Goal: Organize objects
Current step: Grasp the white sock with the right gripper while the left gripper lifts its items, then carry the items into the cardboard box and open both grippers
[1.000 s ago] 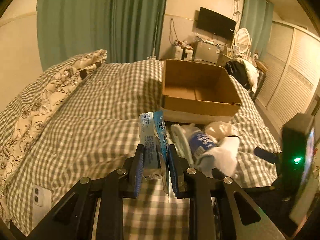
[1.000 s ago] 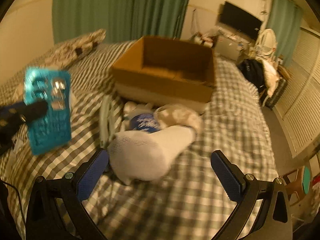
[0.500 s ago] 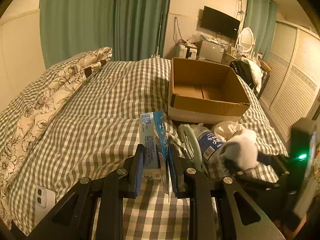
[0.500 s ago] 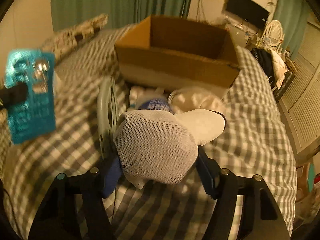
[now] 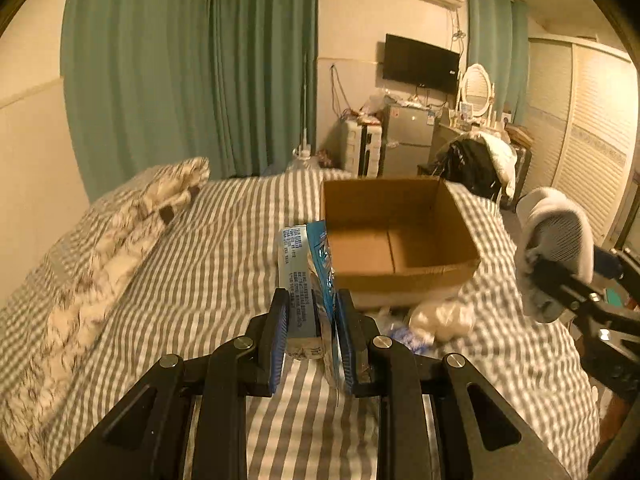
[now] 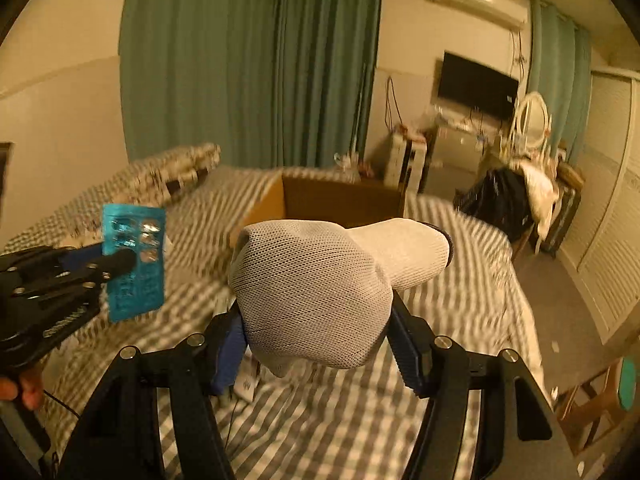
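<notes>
Since a second ago our right gripper (image 6: 316, 344) has closed on the white sock (image 6: 320, 292) and lifted it off the bed (image 5: 208, 280); before, the sock lay on the checked cover between open fingers. Now we see it bulging up between the two blue pads (image 6: 228, 360), clamped on both sides, its toe pointing toward the cardboard box (image 6: 332, 200) beyond. From the left wrist, the sock (image 5: 556, 248) hangs in the air right of the box (image 5: 396, 240), above the cover.

Our left gripper (image 5: 312, 340) still clamps the blue blister pack (image 5: 308, 280), held edge-on and upright between its pads, just in front of the box's near left corner. From the right wrist the same pack (image 6: 134, 260) shows its flat face, raised over the bed left of the sock. A few pale things (image 5: 436, 316) lie against the box's front wall.
</notes>
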Available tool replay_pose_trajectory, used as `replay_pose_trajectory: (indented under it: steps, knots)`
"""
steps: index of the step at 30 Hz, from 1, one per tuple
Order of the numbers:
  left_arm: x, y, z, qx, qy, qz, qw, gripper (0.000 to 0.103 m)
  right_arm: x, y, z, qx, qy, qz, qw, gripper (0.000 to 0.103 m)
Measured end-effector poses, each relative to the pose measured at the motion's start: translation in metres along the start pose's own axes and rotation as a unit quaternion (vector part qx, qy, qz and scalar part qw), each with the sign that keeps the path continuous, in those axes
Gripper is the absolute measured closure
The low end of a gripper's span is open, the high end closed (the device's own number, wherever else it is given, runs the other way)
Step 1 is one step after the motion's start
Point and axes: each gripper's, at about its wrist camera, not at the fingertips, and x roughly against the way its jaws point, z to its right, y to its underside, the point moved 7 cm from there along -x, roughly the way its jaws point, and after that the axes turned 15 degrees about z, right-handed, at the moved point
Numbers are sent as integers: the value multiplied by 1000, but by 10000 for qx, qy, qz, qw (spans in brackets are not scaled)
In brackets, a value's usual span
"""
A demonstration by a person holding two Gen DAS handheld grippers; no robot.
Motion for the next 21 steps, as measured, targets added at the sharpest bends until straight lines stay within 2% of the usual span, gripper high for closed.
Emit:
replay_pose_trajectory:
  steps: [6,11,16,21]
  knots:
    - [-34,-37,14,-76,88,142,9998,80,-11,-45,14,109,-130,339,9993,40]
    - [-74,-49,24,3,201,103,9997,80,-49,-66,29,78,-143,406,9990,40]
    - [-122,-49,36,-3,303,-50,9995,80,-96,-69,42,-8,-197,299,9994,40]
    - [-172,-40,48,-76,376,-241,9990,80,-152,-55,47,38,-264,50,9996,41]
